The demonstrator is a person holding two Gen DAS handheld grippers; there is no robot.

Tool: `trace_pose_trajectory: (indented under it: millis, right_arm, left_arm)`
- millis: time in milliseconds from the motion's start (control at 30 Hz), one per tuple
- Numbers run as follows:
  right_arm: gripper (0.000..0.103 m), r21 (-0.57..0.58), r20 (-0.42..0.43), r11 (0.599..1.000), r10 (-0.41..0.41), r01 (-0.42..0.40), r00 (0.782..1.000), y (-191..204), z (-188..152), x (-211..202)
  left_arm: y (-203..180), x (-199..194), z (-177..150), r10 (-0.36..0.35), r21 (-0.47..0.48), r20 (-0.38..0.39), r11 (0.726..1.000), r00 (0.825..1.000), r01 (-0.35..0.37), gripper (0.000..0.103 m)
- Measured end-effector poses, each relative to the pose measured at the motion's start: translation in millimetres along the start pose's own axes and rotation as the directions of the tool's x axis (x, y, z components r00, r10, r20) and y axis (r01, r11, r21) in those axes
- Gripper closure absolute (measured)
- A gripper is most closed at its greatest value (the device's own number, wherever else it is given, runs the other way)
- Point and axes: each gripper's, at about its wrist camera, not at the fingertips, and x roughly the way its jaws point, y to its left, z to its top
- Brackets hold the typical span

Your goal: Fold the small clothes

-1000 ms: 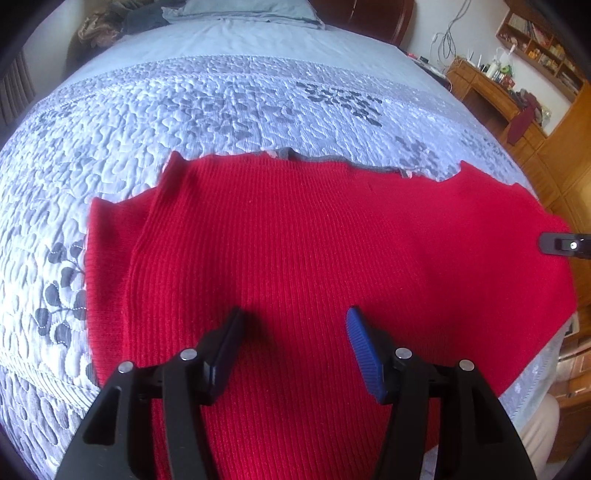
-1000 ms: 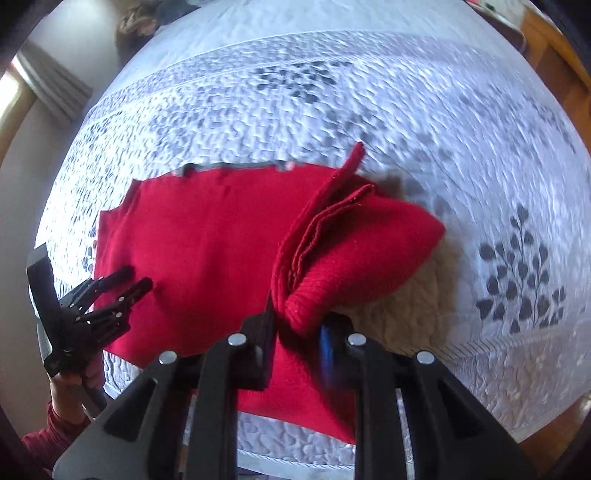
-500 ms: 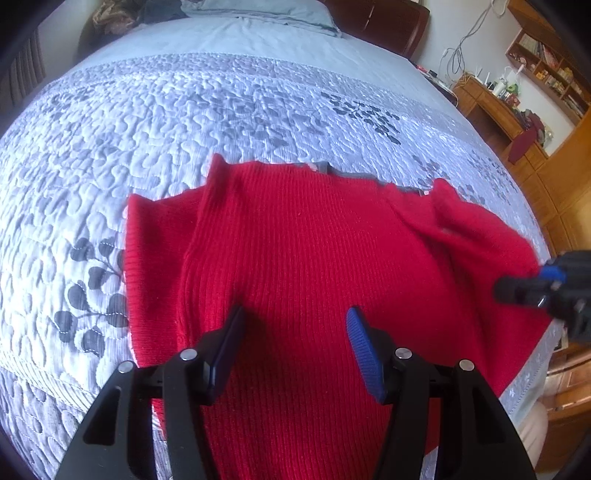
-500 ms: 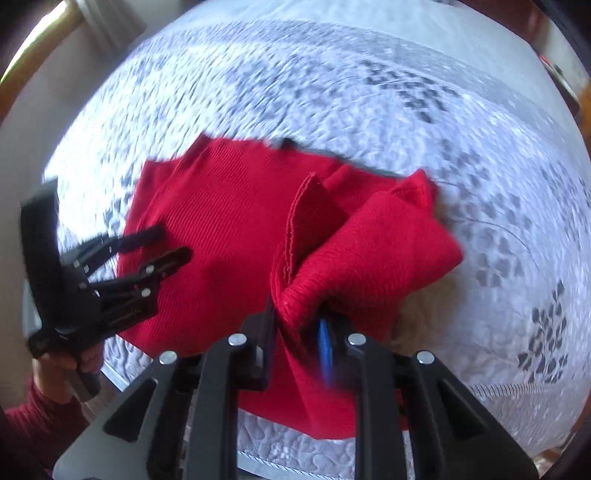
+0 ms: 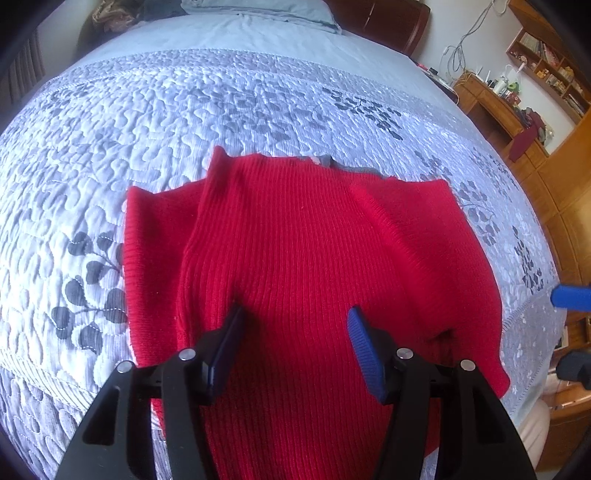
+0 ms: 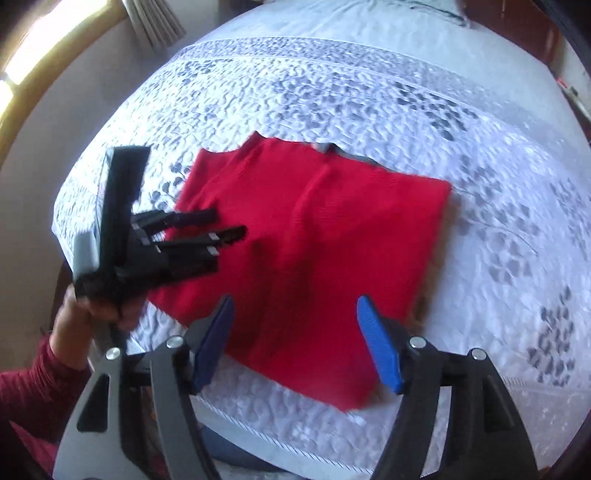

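Note:
A red ribbed knit garment (image 5: 295, 258) lies on the quilted bed, its right side folded inward over the body, a grey collar edge at the far side. It also shows in the right wrist view (image 6: 332, 229). My left gripper (image 5: 295, 325) is open and empty, hovering over the garment's near part; it shows in the right wrist view (image 6: 221, 225) at the garment's left edge. My right gripper (image 6: 295, 321) is open and empty above the near edge of the garment. One blue right fingertip (image 5: 570, 297) shows at the right edge of the left wrist view.
The grey-white quilted bedspread (image 5: 184, 110) with leaf patterns surrounds the garment. Pillows (image 5: 258, 7) and a dark headboard lie at the far end. A wooden desk and shelves (image 5: 517, 92) stand to the right. The bed's near edge (image 6: 295, 446) is close below my grippers.
My right gripper carried the garment's right side inward, opened and let it go; the fold now lies flat. The left gripper stayed open over the garment.

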Motion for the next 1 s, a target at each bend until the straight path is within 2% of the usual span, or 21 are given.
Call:
trace_pose_trajectory:
  millis: [100,200,333,400,500,567,633,667,733,800,867,933,1000]
  right_arm:
    - [0.035,-0.039,-0.031,0.999,-0.001,0.000,1.000,8.1,-22.6,10.1]
    - [0.035,-0.125,-0.046,0.992,0.006,-0.012,0.999,31.7,-43.5,26.4]
    - [0.035,-0.278,-0.033,0.956,-0.106,0.093,0.994,59.5,-55.5,50.0]
    - [0.035,-0.308,-0.036,0.944,-0.133,0.115,0.990,64.1,-56.9,60.4]
    - [0.043,-0.308,-0.047,0.944,-0.141,0.120,0.989,60.9,-56.0,71.6]
    - [0.045,-0.305,-0.045,0.942,-0.158,0.138,0.986,58.6,-55.2,77.4]
    - [0.055,-0.296,-0.052,0.946,-0.156,0.134,0.986,53.7,-57.5,79.3]
    - [0.059,-0.279,-0.062,0.953,-0.144,0.122,0.988,49.3,-57.5,80.4]
    - [0.079,-0.235,-0.070,0.970,-0.084,0.065,0.994,41.4,-57.0,77.9]
    - [0.091,-0.194,-0.070,0.980,-0.050,0.035,0.996,33.7,-55.2,74.4]
    - [0.094,-0.148,-0.058,0.989,-0.014,0.005,0.998,23.3,-50.9,69.5]
    - [0.095,-0.079,-0.040,0.995,0.065,-0.068,0.997,10.9,-49.1,59.0]
    - [0.095,-0.038,-0.021,0.993,0.115,-0.116,0.993,3.5,-46.8,48.9]
  left_arm:
    - [2.7,-6.5,3.0,-0.017,-0.034,-0.009,0.999,1.000,0.017,0.044]
    - [5.2,-14.5,7.0,-0.014,-0.051,-0.013,0.999,1.000,0.013,0.044]
    - [5.7,-25.2,10.1,0.016,-0.055,-0.015,0.998,1.000,-0.017,0.043]
    - [5.3,-30.4,10.5,0.023,-0.056,-0.018,0.998,1.000,-0.024,0.042]
    - [4.4,-36.3,11.3,0.026,-0.056,-0.022,0.998,0.999,-0.027,0.041]
    - [2.8,-38.1,11.7,0.022,-0.058,-0.026,0.998,0.999,-0.024,0.041]
    - [0.1,-38.0,12.2,0.013,-0.060,-0.036,0.998,0.999,-0.015,0.040]
    - [-1.5,-38.0,12.4,0.010,-0.060,-0.040,0.998,0.999,-0.012,0.040]
    - [-5.9,-36.6,12.9,0.004,-0.056,-0.050,0.998,0.999,-0.007,0.040]
    - [-10.8,-34.0,12.7,0.001,-0.050,-0.061,0.999,0.998,-0.004,0.039]
    - [-14.4,-32.2,11.8,-0.003,-0.048,-0.071,0.999,0.997,-0.001,0.037]
    - [-18.0,-29.5,11.2,-0.021,-0.055,-0.084,0.998,0.996,0.017,0.036]
    - [-20.3,-27.9,11.5,-0.061,-0.073,-0.098,0.996,0.993,0.054,0.035]
